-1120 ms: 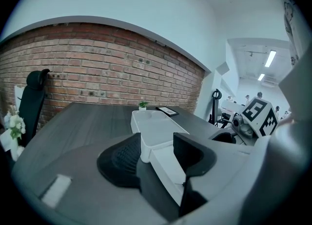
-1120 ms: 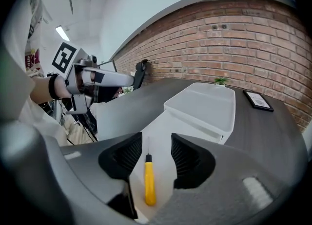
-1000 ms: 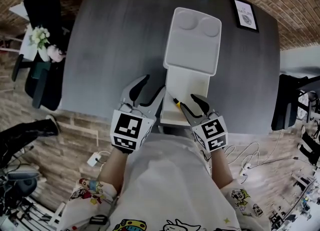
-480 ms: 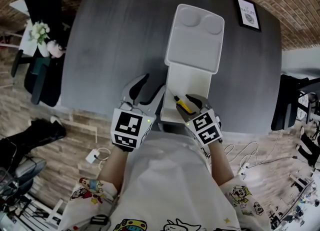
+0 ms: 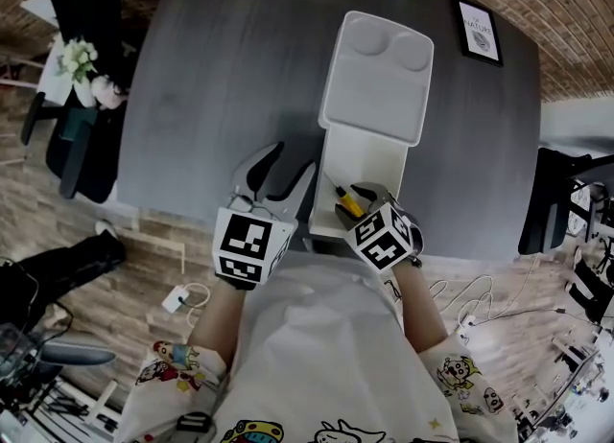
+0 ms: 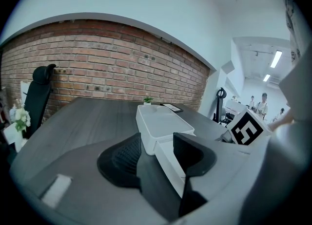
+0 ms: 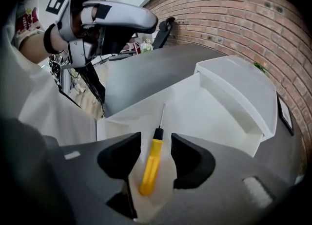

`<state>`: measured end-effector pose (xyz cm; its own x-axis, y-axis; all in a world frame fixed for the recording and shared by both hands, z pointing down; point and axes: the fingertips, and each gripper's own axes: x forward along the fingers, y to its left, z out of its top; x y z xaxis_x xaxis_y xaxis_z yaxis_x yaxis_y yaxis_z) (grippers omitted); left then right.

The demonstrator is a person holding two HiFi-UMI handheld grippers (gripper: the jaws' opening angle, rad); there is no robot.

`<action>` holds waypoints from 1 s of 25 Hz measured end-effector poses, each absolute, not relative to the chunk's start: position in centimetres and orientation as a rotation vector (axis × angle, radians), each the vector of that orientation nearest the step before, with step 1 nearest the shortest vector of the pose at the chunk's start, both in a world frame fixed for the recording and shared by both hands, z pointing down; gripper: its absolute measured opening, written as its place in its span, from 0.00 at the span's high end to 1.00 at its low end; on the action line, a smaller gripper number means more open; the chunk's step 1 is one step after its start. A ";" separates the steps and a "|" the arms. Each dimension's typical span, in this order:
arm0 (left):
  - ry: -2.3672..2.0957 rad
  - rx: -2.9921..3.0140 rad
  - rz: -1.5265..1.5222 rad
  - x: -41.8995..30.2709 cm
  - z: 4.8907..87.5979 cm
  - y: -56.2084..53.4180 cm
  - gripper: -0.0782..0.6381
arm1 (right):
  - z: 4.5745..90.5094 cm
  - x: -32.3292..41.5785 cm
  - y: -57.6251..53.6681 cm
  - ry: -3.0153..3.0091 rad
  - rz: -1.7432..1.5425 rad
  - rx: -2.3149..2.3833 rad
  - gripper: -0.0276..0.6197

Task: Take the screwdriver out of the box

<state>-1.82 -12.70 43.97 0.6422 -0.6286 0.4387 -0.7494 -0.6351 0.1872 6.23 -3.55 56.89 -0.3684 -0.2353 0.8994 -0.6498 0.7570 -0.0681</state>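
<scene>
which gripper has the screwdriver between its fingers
The right gripper: its opening fingers straddle the yellow-handled screwdriver; the left gripper sits beside the white plastic box.

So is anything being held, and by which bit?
Nothing is held. On the right gripper the jaws are opening, the screwdriver handle between them but not gripped. The left gripper is open too.

The person is wearing a loose white top whose short sleeves are showing small printed cartoon figures, and a dark band is circling the left wrist.
</scene>
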 end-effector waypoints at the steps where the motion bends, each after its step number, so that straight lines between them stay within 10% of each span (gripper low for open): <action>1: -1.100 2.508 0.476 -1.9 44.0 -12.7 0.59 | 57.1 6.2 -3.5 -1.930 0.502 0.659 0.65; 25: -1.138 2.484 0.446 -3.2 43.9 -13.0 0.59 | 59.5 6.3 -3.5 -1.798 0.382 0.543 0.70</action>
<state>-3.24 -12.96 43.91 0.6233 -0.6537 0.4292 -0.7713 -0.6045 0.1993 6.29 -3.45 59.46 -0.2315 -0.1682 0.9582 -0.5432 0.8394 0.0161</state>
